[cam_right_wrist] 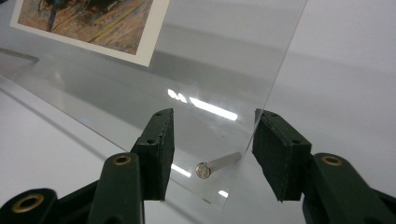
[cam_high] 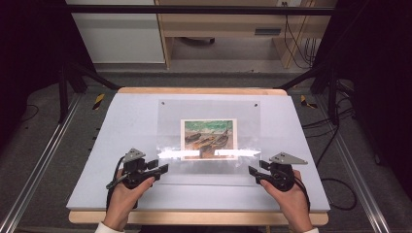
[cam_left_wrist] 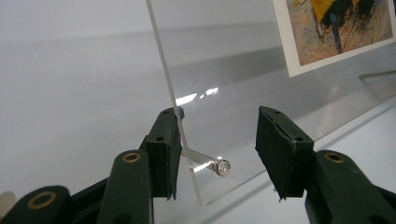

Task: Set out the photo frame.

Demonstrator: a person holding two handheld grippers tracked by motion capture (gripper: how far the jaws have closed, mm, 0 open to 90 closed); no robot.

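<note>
Both grippers, left (cam_high: 164,168) and right (cam_high: 252,171), had jaws apart, straddling the clear acrylic frame's (cam_high: 209,109) near corners at 7 and 5 o'clock on the surface (cam_high: 121,121). Best centre each standoff pin (cam_left_wrist: 223,167) between jaws, then close evenly so the panel wouldn't twist.

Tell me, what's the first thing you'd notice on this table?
The colourful painting print at the middle of the grey table, lying under a clear acrylic sheet that shines with glare. At the sheet's near corners sit the left gripper and right gripper, one on each side. Up close, each has its black jaws around a corner with a small silver pin through it.
</note>
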